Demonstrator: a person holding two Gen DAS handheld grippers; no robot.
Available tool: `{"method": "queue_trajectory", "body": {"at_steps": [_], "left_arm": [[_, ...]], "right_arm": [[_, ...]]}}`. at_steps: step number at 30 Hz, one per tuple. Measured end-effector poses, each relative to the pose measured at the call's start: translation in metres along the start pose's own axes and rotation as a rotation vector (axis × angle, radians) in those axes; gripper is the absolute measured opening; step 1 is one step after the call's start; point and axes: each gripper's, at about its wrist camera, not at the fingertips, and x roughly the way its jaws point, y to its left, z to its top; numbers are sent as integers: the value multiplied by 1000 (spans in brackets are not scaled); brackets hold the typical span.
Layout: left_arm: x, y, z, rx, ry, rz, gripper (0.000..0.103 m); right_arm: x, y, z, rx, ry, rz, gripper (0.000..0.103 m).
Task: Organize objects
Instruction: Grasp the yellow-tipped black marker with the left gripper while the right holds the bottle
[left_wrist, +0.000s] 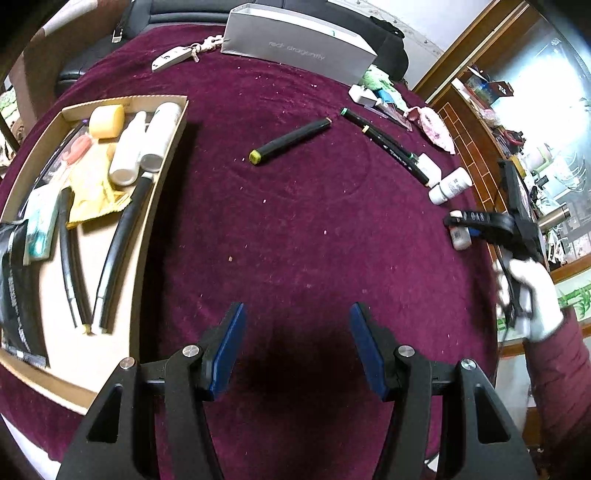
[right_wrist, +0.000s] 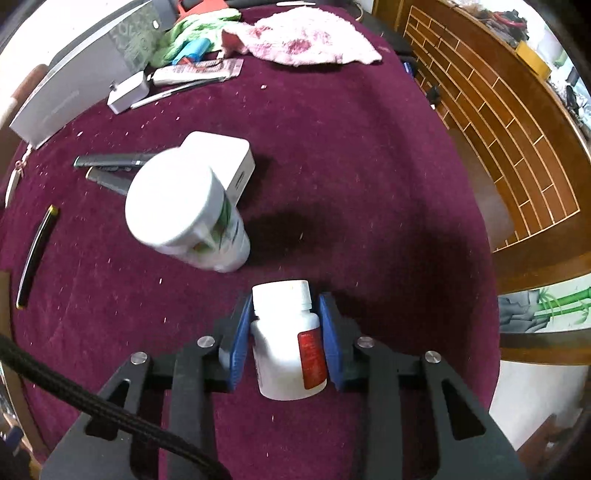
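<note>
Two grippers: the right gripper (right_wrist: 284, 332) pinches a small white plastic pill bottle with a red label (right_wrist: 288, 343) lying between its pads, cap pointing forward, on the maroon-clothed desk (right_wrist: 369, 184), while the left gripper (left_wrist: 297, 347) hangs spread and empty.

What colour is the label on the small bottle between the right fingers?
Red, on a white small bottle; the right wrist view shows it best.

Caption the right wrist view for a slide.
Right gripper closes blue pads on a small white red-labelled pill bottle above maroon tablecloth.
</note>
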Motion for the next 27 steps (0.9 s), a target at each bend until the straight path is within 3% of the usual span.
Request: {"method": "queue_trajectory", "body": {"at_steps": [4,9,11,15,17,21,27], "left_arm": [[10,-6,21,30,-31,43,52],[26,-25,74,176,-93,160,52],[40,-31,97,216,-94,215,52],[79,-42,133,277,-46,254,52],[96,-47,142,309,-29,250,52],[129,-50,158,361,-19,320,52],[148,-45,170,374,-12,332,54]], "right_arm": [[-4,0,-18,-17,36,48,33],[-13,1,-55,-32,68,101,33],[-16,1,-67,-20,82,130,33],[-23,-2,-90,23,94,191,33],[-25,-3,-96,24,91,194,33],[-27,-8,-98,32,88,197,33],[-28,-11,-98,58,83,207,33]]}}
